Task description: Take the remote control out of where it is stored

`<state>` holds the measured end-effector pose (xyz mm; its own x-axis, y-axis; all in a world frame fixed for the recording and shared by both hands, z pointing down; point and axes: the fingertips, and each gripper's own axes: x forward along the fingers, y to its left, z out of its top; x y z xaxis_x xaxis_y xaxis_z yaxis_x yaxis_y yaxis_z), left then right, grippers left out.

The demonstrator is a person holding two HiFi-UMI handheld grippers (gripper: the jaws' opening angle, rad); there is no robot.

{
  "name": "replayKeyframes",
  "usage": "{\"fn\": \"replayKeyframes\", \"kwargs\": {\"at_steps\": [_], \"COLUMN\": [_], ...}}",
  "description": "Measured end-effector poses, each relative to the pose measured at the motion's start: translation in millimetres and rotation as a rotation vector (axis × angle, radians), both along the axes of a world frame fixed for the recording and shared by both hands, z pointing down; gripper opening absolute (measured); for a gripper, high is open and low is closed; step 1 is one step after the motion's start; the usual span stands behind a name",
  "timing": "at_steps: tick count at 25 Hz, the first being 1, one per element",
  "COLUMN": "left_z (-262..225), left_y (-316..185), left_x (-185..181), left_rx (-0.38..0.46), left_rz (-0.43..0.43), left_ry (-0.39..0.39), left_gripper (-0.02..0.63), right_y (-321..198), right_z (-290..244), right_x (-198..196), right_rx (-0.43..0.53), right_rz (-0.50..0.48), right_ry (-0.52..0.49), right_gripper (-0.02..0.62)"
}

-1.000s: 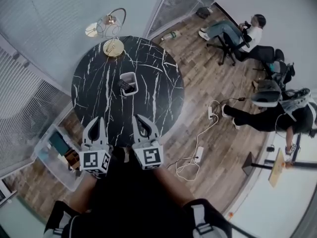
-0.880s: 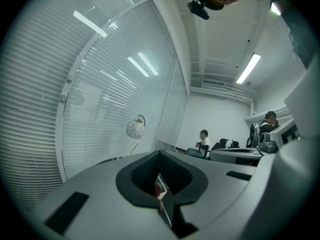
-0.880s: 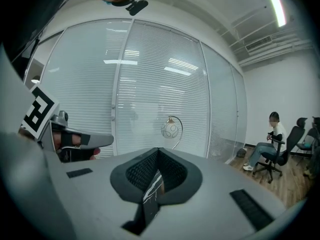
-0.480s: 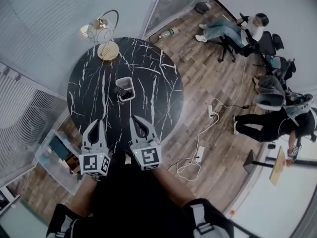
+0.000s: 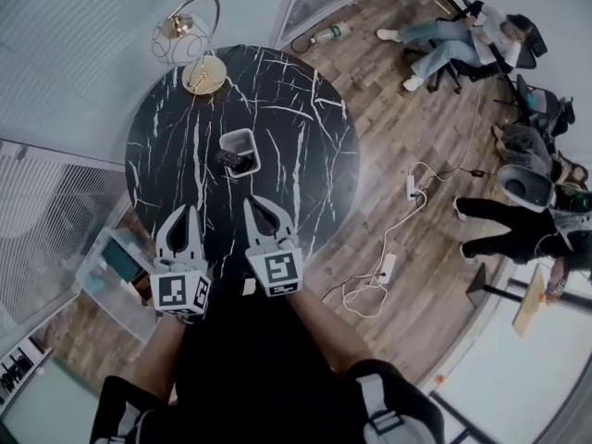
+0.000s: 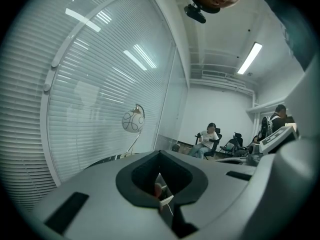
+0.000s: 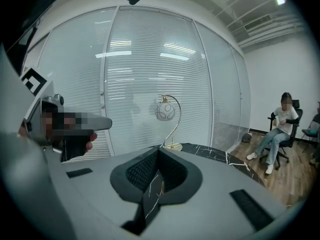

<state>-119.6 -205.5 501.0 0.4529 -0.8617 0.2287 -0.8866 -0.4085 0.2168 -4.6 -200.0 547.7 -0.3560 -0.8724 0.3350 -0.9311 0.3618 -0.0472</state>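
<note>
A dark remote control (image 5: 230,162) sticks out of a small white container (image 5: 243,138) near the middle of the round black marble table (image 5: 305,137). Both grippers hover over the table's near edge, short of the container. My left gripper (image 5: 188,213) is shut and holds nothing; its jaws meet in a seam in the left gripper view (image 6: 160,156). The right gripper (image 5: 252,205) is also shut and empty, its jaws closed together in the right gripper view (image 7: 159,151). Neither gripper view shows the remote.
A gold lamp (image 5: 202,72) with a wire globe shade stands at the table's far edge. Glass walls with blinds curve behind it. A clear plastic box (image 5: 109,274) sits on the floor at left. Cables and a power strip (image 5: 387,268) lie at right, near seated people (image 5: 462,40).
The head view has shifted, so the table sits a little higher and further right in the picture. Both grippers stay shut at the table's near edge.
</note>
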Motion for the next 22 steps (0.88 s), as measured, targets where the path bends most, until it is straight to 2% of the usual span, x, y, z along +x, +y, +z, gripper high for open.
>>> {"fn": "replayKeyframes", "kwargs": {"at_steps": [3, 11, 16, 22], "left_z": [10.4, 44.3, 69.0, 89.5], "left_y": [-7.6, -19.6, -29.6, -39.9], "left_x": [2.8, 16.7, 13.7, 14.7], "left_rx": [-0.017, -0.085, -0.117, -0.134], "left_rz": [-0.001, 0.0, -0.004, -0.005], "left_ry": [-0.002, 0.012, 0.0, -0.006], "left_gripper": [0.005, 0.006, 0.006, 0.005], "right_y": [-11.8, -32.6, -47.2, -73.6], "right_z": [15.0, 88.1, 125.7, 170.9], "right_x": [1.5, -4.3, -10.3, -16.3], "right_rx": [-0.022, -0.192, -0.233, -0.252], "right_rz": [-0.001, -0.069, -0.097, -0.167], "right_ry": [0.01, 0.065, 0.107, 0.297], "right_gripper": [0.002, 0.011, 0.064, 0.171]}}
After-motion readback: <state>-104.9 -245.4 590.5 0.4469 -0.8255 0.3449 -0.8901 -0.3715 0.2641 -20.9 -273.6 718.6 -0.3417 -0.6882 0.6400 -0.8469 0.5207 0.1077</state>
